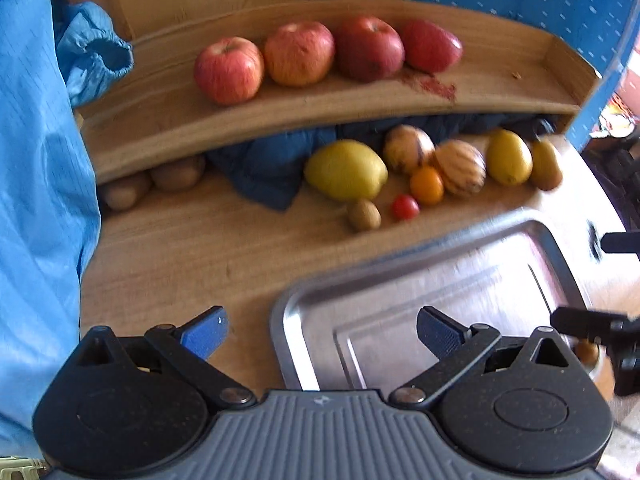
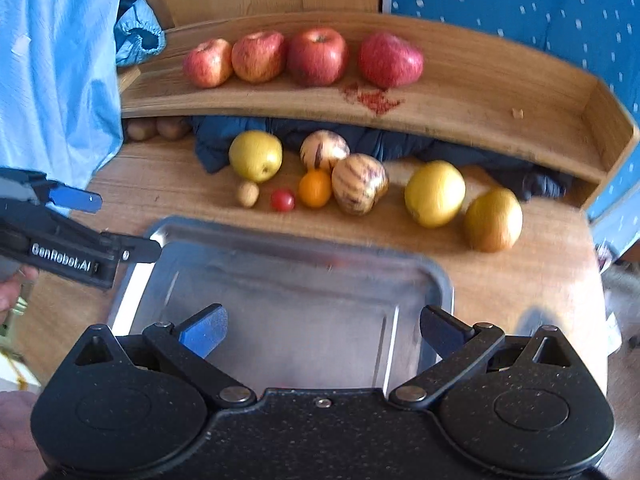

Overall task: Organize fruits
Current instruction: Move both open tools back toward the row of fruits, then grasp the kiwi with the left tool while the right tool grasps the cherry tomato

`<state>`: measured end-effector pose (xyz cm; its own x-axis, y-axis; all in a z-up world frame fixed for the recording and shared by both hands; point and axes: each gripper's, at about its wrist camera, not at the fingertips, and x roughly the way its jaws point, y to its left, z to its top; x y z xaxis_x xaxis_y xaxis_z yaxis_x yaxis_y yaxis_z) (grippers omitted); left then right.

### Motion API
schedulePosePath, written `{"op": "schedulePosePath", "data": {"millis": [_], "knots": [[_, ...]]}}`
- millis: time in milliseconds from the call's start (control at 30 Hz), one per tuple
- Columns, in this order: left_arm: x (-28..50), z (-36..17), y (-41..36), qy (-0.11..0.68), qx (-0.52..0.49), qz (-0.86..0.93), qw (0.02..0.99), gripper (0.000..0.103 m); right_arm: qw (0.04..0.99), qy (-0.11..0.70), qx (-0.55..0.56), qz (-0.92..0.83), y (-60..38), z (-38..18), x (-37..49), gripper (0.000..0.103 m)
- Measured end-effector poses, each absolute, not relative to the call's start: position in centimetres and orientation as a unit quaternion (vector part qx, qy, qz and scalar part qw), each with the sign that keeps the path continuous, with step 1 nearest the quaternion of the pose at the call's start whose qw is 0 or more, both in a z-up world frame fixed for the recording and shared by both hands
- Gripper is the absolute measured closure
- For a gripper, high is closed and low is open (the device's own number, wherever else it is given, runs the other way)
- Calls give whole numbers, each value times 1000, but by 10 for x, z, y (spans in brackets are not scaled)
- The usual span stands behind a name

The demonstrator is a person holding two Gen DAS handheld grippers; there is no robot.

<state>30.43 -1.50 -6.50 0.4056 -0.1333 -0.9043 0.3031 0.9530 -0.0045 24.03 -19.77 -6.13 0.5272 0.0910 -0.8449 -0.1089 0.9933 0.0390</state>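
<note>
While both grippers hover over the near edge of the wooden desk [image 2: 160,184], neither holds anything: the left gripper [image 1: 320,330] has its jaws spread wide and released, and so does the right gripper [image 2: 322,330]. Between them lies the empty rectangular steel tray [image 2: 436,276], its long axis running left to right along the near edge. Beyond the tray's far rim the loose fruit sits in a ragged row, also left to right: a yellow-green round pear [image 2: 255,155], a small brown kiwi [image 2: 248,194], a red cherry tomato [image 2: 282,200], a small orange citrus [image 2: 315,188], two striped cream melons [image 2: 358,184], and two more yellow fruits towards the right edge. Four red apples [image 2: 316,56] line the raised curved wooden shelf [image 2: 480,116] at the back. Judging by position, the right gripper sits nearer the small fruits, straight ahead of its jaws; these are round, with no clear pointing direction.
</note>
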Motion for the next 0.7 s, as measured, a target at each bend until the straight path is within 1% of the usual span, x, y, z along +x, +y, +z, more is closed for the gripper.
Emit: {"op": "schedulePosePath", "data": {"millis": [200,367,467,700], "knots": [[335,-74,-13,513,72,-122,847,1,888,452,-82,39,-174,-67,264,1],[355,-84,-11,516,55,-135,844,1,895,437,-73,40,-161,-72,281,1],[366,-90,-9,525,46,-146,837,1,898,431,-88,34,-151,-78,288,1],[390,-110,-11,553,27,-185,812,1,892,441,-101,19,-138,-94,304,1]]}}
